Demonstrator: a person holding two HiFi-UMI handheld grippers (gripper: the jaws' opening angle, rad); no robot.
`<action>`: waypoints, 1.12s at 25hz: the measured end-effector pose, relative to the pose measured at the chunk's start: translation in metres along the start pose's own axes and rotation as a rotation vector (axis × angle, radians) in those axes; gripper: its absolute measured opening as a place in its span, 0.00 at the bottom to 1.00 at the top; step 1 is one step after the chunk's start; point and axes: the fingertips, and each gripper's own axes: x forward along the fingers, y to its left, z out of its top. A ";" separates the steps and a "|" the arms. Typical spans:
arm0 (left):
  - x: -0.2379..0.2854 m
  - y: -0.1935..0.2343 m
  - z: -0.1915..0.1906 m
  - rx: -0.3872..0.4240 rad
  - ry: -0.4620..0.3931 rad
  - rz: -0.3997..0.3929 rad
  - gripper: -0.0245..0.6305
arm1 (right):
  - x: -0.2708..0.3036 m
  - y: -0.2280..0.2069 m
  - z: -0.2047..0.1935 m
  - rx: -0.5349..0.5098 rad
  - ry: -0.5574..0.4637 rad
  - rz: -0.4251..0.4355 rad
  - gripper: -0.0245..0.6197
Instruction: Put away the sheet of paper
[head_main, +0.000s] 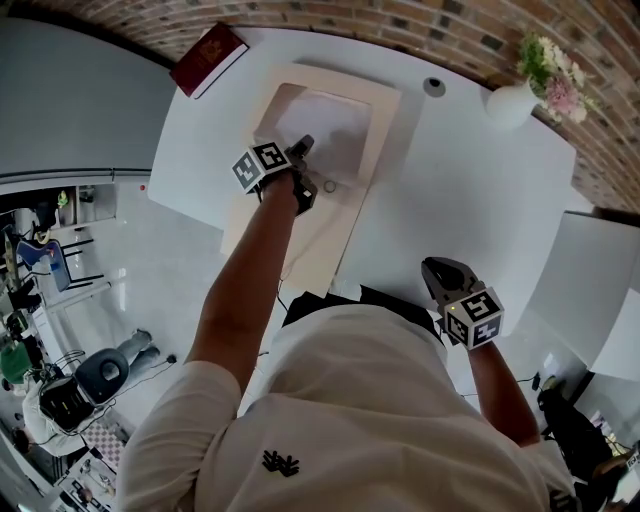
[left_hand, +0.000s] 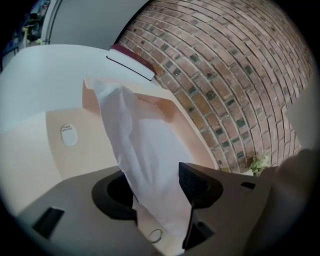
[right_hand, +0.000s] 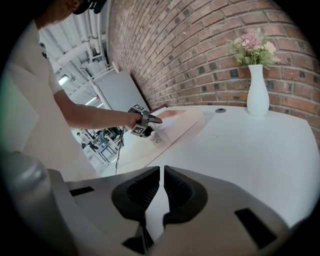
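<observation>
A smooth white bench (head_main: 470, 200) is sitting by a bumpy brick wall (head_main: 420, 25), and a flat tan card envelope (head_main: 300, 240) is lying on it near a red book (head_main: 208, 58). The sheet of paper (left_hand: 150, 150) is looking thin, white and a bit crumpled, with its far end lying in the envelope's open top and its near end running between the dark jaws of the left claw (left_hand: 157, 192), which are standing wide apart and not squeezing it. The right claw (right_hand: 161, 192) is hanging over the near part of the bench with its ribbed jaws pinched together on nothing.
</observation>
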 end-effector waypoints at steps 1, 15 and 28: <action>-0.003 0.001 -0.001 0.009 0.002 0.011 0.43 | 0.000 0.002 0.000 -0.002 -0.002 0.001 0.11; -0.077 0.011 -0.027 0.055 0.003 -0.041 0.44 | 0.012 0.052 0.004 -0.085 -0.019 0.038 0.11; -0.184 0.021 -0.042 0.125 0.011 -0.207 0.44 | 0.026 0.141 0.013 -0.196 -0.040 0.046 0.11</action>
